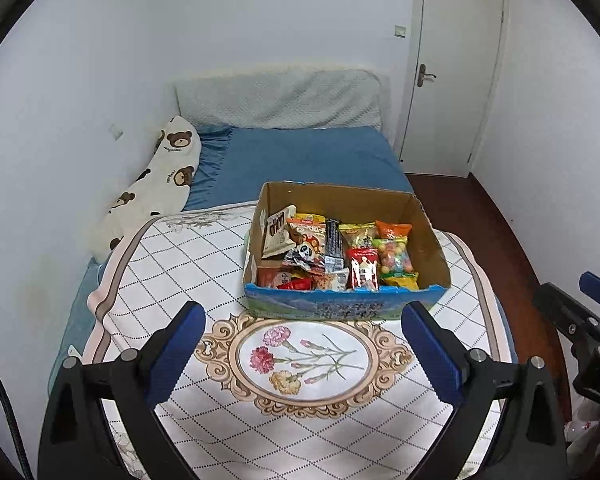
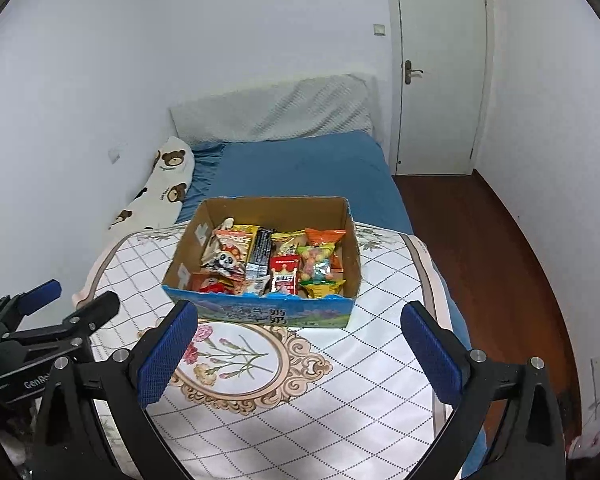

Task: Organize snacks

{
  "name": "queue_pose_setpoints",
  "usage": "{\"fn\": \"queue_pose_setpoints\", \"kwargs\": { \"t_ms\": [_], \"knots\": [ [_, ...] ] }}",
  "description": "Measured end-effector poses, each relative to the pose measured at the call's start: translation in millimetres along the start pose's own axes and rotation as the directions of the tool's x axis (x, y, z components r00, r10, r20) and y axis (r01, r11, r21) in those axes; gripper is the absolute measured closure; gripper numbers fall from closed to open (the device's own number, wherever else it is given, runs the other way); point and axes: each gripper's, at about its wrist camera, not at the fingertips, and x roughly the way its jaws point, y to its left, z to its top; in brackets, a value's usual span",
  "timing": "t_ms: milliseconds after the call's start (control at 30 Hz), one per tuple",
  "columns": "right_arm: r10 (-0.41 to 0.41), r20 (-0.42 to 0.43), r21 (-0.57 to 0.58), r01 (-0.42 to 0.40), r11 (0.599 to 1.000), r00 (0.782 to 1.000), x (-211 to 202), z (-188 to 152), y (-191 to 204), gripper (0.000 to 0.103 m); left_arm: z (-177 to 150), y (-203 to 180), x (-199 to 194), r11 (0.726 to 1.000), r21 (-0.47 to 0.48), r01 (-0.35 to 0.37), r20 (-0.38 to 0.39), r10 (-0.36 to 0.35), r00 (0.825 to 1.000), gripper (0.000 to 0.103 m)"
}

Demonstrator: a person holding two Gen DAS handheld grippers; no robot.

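A cardboard box (image 1: 432,236) (image 2: 180,256) with a blue printed front stands on a white quilted mat on the bed. Inside lie several snack packets: a red packet (image 1: 363,269) (image 2: 284,274), a bag of coloured balls (image 1: 394,256) (image 2: 316,264), a black bar (image 1: 334,244) (image 2: 262,252) and a panda packet (image 1: 306,254) (image 2: 224,260). My left gripper (image 1: 302,316) hangs open in front of the box, holding nothing. My right gripper (image 2: 298,314) is open too, just short of the box front. Each gripper shows at the edge of the other's view.
The white mat (image 1: 300,408) with a flower medallion lies over a blue bed sheet (image 1: 312,156). A bear-print pillow (image 1: 160,184) leans against the left wall. A padded headboard (image 1: 276,98) stands at the back. Dark wooden floor (image 2: 492,264) and a closed door (image 2: 440,68) are to the right.
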Motion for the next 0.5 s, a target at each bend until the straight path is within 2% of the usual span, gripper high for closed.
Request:
{"fn": "queue_pose_setpoints", "kwargs": {
  "t_ms": [500],
  "knots": [
    [-0.058, -0.022, 0.022, 0.059, 0.998, 0.998, 57.9, 12.1, -12.1, 0.000, 16.0, -9.2, 48.4, 0.998, 0.018, -0.055, -0.023, 0.055, 0.998, 0.002]
  ]
}}
